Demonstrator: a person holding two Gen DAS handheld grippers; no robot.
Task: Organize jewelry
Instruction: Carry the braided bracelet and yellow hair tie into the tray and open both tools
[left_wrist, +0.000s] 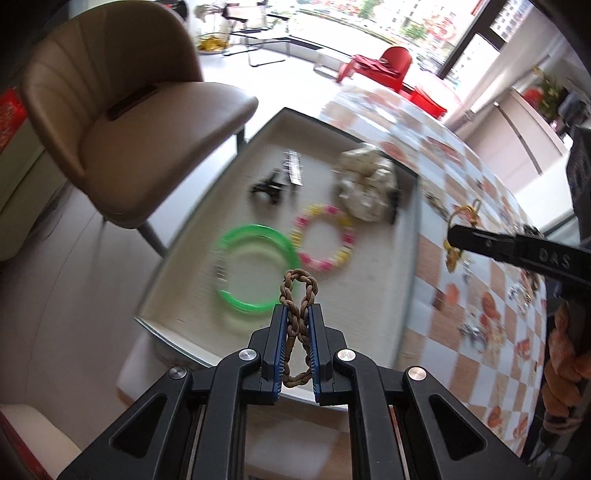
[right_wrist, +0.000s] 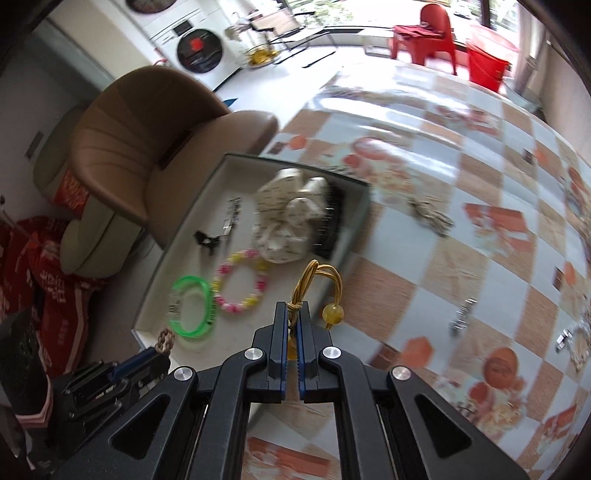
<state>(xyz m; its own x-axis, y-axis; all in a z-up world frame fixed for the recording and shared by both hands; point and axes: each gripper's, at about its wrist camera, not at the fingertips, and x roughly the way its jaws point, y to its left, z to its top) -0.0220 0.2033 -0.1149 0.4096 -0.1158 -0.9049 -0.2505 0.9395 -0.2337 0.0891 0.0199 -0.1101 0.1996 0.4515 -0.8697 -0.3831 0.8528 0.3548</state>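
My left gripper (left_wrist: 298, 309) is shut on a brown braided cord bracelet (left_wrist: 298, 291) and holds it above the near end of a white tray (left_wrist: 373, 280). The tray holds a green bangle (left_wrist: 255, 269), a pink and yellow bead bracelet (left_wrist: 325, 236), a cream scrunchie (left_wrist: 367, 184) and black hair clips (left_wrist: 269, 186). My right gripper (right_wrist: 294, 307) is shut on a yellow cord bracelet (right_wrist: 314, 280) with an amber bead (right_wrist: 333, 312), beside the tray's near right corner. The same tray (right_wrist: 162, 295) shows in the right wrist view.
The tray sits at the left edge of a table with an orange and white checked cloth (right_wrist: 461, 258). Small metal jewelry pieces (right_wrist: 461, 317) lie on the cloth to the right. A brown chair (left_wrist: 129, 122) stands beyond the table's left edge.
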